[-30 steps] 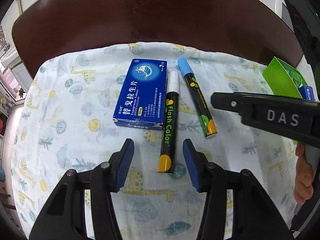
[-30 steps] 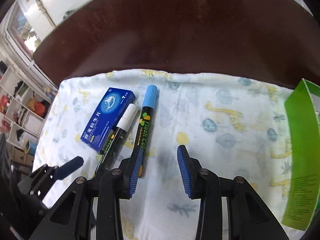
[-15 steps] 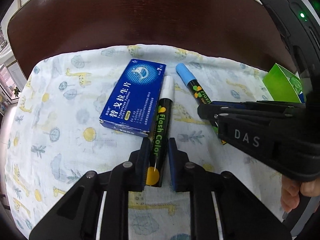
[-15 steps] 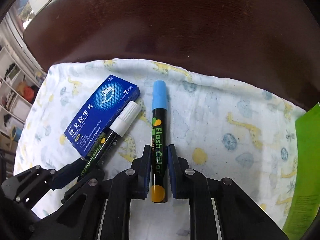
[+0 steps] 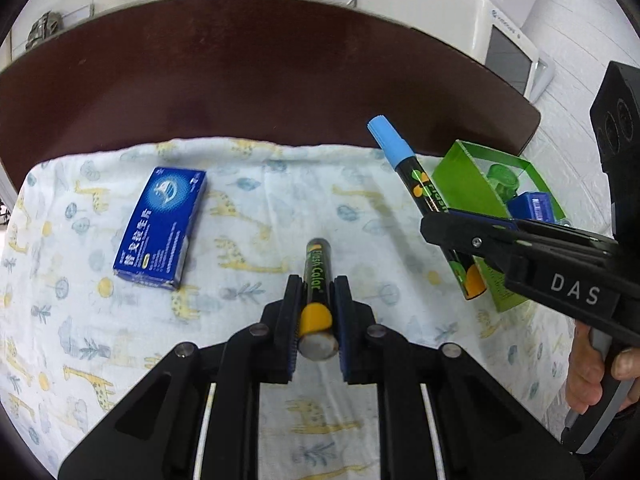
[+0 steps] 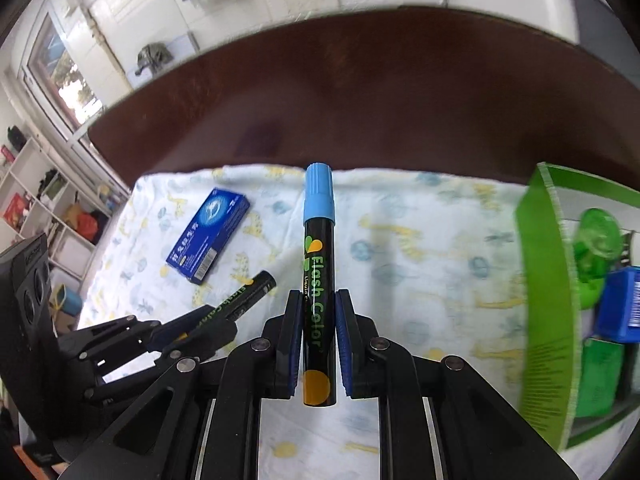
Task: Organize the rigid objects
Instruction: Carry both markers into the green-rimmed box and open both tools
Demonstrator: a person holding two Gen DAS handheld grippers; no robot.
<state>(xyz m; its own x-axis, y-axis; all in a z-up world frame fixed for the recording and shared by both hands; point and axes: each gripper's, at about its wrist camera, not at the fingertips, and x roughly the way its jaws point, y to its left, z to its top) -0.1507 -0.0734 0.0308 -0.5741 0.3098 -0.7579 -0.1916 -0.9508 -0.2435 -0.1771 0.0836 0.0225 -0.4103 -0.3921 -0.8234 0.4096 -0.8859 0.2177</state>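
Note:
My left gripper (image 5: 316, 300) is shut on a black Flash Color marker (image 5: 317, 268) and holds it above the cloth, pointing away; its white cap is hidden from this angle. It shows in the right wrist view (image 6: 240, 296) too. My right gripper (image 6: 318, 320) is shut on a black marker with a blue cap (image 6: 319, 264), lifted off the cloth; it also shows in the left wrist view (image 5: 416, 176). A blue medicine box (image 5: 162, 226) lies flat on the cloth at the left, and shows in the right wrist view (image 6: 208, 236).
A giraffe-print cloth (image 5: 248, 208) covers the near part of a dark wooden table (image 5: 260, 80). A green open box (image 6: 544, 280) stands at the right with a green item (image 6: 596, 248) and a blue box (image 6: 620, 304) inside. White appliances stand behind the table.
Both grippers closed on their markers half a second ago and have since lifted them off the cloth. The right gripper moved right toward the green box. The medicine box stayed put.

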